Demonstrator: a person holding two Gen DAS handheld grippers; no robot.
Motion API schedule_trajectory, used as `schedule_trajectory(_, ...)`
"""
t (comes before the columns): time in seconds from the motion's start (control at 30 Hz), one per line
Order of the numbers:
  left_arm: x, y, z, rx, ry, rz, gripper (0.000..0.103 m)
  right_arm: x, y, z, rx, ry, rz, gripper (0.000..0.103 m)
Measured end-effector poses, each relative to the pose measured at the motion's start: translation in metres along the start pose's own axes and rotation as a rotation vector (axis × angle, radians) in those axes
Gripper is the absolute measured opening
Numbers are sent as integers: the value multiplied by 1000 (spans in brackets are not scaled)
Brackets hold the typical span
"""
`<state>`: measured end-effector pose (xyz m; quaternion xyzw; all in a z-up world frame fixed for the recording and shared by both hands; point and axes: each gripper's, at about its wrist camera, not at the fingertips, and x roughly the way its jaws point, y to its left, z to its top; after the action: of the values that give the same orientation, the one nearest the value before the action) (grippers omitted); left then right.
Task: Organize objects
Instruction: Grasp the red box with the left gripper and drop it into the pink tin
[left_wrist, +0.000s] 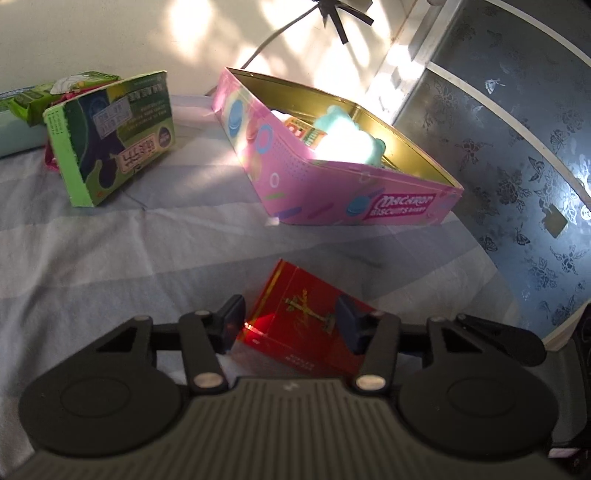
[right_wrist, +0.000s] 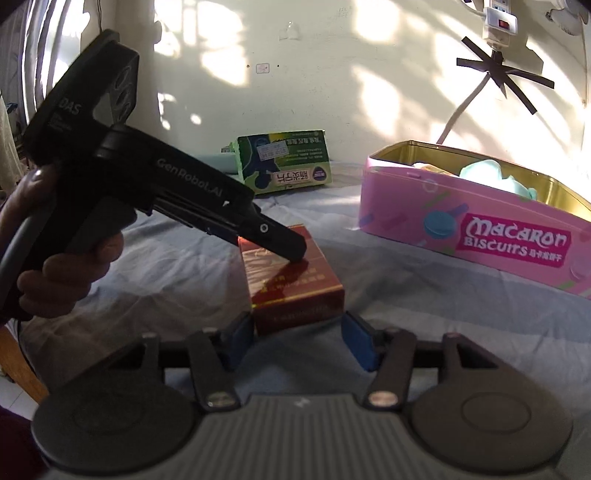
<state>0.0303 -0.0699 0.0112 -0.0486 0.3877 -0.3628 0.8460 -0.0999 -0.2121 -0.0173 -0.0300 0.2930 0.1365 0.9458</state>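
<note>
A red cigarette-style box lies on the pale blue sheet. My left gripper is shut on it, one dark pad against each long side. In the right wrist view a hand holds that left gripper, which reaches in from the left onto the red box. My right gripper stands open just short of the box's near end, a blue pad off each corner and neither pressing on it. The pink macaron biscuit tin stands open beyond, also in the right wrist view.
In the tin lie a teal plush toy and some small packets. A green box stands at the back left by other green packs. A patterned glass panel runs along the right. A taped cable hangs on the wall.
</note>
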Motion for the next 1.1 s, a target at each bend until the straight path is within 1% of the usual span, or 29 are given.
schedule_trajectory(0.07, 4, -13, 0, 28, 15, -27, 56, -4, -9, -2, 17, -17, -23, 51)
schedule_trajectory(0.17, 22, -36, 0, 66, 57, -88, 56, -16, -35, -10, 72, -33, -69, 51)
schedule_trajectory(0.3, 48, -71, 4, 135, 84, -126, 55, -32, -68, -26, 135, -35, -159, 51)
schedule_trajectory(0.37, 63, -86, 8, 150, 116, -165, 55, -39, -80, -33, 150, -37, -203, 52)
schedule_trajectory(0.47, 76, -100, 11, 162, 117, -169, 56, -47, -96, -43, 187, -47, -237, 56)
schedule_trajectory(0.57, 83, -106, 15, 156, 120, -164, 56, -50, -105, -48, 203, -67, -236, 58)
schedule_trajectory(0.6, 83, -107, 16, 153, 117, -155, 55, -51, -105, -49, 202, -74, -237, 56)
schedule_trajectory(0.63, 81, -109, 18, 156, 107, -146, 55, -51, -106, -48, 192, -85, -247, 52)
schedule_trajectory(0.7, 73, -111, 23, 168, 74, -153, 55, -55, -105, -45, 166, -125, -267, 50)
schedule_trajectory(0.8, 61, -116, 40, 187, 16, -167, 55, -63, -112, -30, 172, -202, -276, 50)
schedule_trajectory(0.9, 54, -122, 62, 220, -53, -159, 55, -65, -121, -9, 164, -273, -294, 50)
schedule_trajectory(1.0, 62, -127, 89, 237, -98, -125, 56, -54, -131, 15, 145, -300, -326, 51)
schedule_trajectory(1.1, 77, -128, 109, 238, -115, -96, 56, -35, -149, 35, 139, -300, -355, 51)
